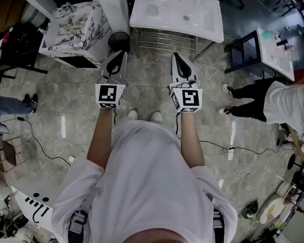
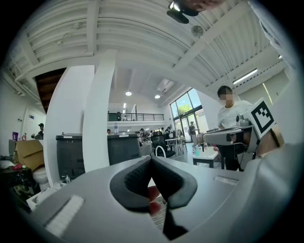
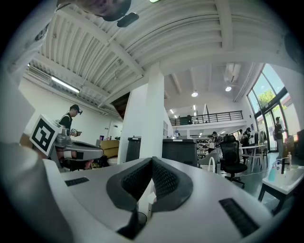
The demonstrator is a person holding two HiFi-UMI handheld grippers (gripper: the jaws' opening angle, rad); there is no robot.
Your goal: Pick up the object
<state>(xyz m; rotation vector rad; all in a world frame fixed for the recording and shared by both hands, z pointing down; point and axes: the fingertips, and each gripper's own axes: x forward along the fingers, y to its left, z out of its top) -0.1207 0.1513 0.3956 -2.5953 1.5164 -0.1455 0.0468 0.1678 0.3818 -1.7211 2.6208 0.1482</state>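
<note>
Head view shows the left gripper [image 1: 122, 55] and right gripper [image 1: 175, 56] held level side by side, each with jaws closed together on nothing. Just ahead, well clear of both, a rimmed white table [image 1: 209, 29] is seen, on which a pale square piece [image 1: 152, 9] and a grey round piece [image 1: 186, 18] are laid; which is the object cannot be told. A black round bin [image 1: 119, 40] is set beside it, its contents hidden.

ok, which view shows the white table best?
Head view: the white table is seen from above, most of its top plus wire shelf. Left gripper view catches only a scrap of shelf; right gripper view, maybe a white sliver.
</note>
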